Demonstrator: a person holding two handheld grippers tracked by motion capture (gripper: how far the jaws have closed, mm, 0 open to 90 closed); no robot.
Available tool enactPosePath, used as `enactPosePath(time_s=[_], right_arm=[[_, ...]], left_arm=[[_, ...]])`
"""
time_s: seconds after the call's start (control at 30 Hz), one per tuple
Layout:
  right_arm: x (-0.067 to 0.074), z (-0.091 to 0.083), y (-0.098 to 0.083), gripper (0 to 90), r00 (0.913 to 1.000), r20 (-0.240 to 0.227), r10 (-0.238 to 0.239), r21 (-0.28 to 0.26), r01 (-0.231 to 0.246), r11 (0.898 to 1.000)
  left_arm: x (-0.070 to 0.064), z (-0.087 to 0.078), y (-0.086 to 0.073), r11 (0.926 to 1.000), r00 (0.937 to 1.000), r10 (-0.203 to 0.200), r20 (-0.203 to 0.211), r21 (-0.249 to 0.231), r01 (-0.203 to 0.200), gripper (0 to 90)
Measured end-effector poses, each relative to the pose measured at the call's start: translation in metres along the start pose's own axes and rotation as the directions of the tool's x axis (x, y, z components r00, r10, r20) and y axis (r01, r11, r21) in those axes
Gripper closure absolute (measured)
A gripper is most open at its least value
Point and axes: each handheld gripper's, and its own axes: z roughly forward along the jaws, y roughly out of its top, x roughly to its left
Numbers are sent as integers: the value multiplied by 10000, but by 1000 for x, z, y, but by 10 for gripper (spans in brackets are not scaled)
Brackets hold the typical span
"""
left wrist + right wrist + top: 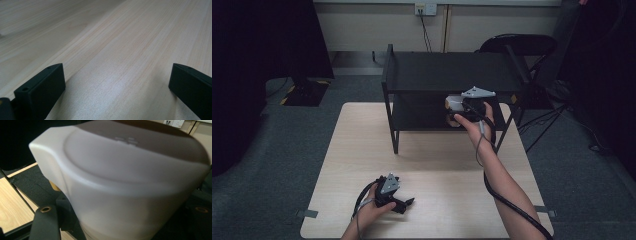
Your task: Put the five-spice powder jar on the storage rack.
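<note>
A white rounded container [120, 177] sits between the black jaws of my right gripper [122, 220], which is shut on it. In the high view the right gripper [458, 112] holds the white container [453, 103] at the front of the lower shelf of a black two-level rack [452, 70]; something tan shows just under it. My left gripper [404, 204] rests low on the light wooden table [362, 150] near its front edge. Its jaws stand wide apart, and the left gripper [116, 75] has only bare wood between them.
The rack stands at the table's far side, its legs [395, 135] on the wood. A black chair [517, 45] and a stand are behind and to the right of it. Grey carpet surrounds the table, and a wall socket [426, 8] is at the back.
</note>
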Motion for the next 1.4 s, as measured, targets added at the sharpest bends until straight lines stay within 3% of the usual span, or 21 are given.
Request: enactPosePath(time_s=[0.5,0.73,0.77,0.83,1.0,1.13,1.4], right_arm=[[2,0,1,286,9998,135,-135,86,134,9999],[2,-2,-1,115,10000,55,-35,29,35,10000],[1,-4,-3,56,10000,48,28,-53,-28,10000],[1,-7,-7,21,9998,64,181,-131,-180,9998],[-3,-11,-14,17,9998,-61,185,-92,-185,9998],[-3,-17,-23,18,9999,157,40,-148,-38,9999],[-8,-45,-50,7,9999,4,171,-485,-171,9987]], left_arm=[[0,0,0,10000,10000,3,-2,-2,-3,0],[0,0,0,10000,10000,-1,4,1,1,0],[0,0,0,10000,10000,-1,4,2,1,0],[0,0,0,10000,10000,3,3,5,-3,0],[0,0,0,10000,10000,3,4,5,-3,0],[0,0,0,10000,10000,0,4,0,0,0],[0,0,0,10000,10000,8,-4,-4,-8,0]])
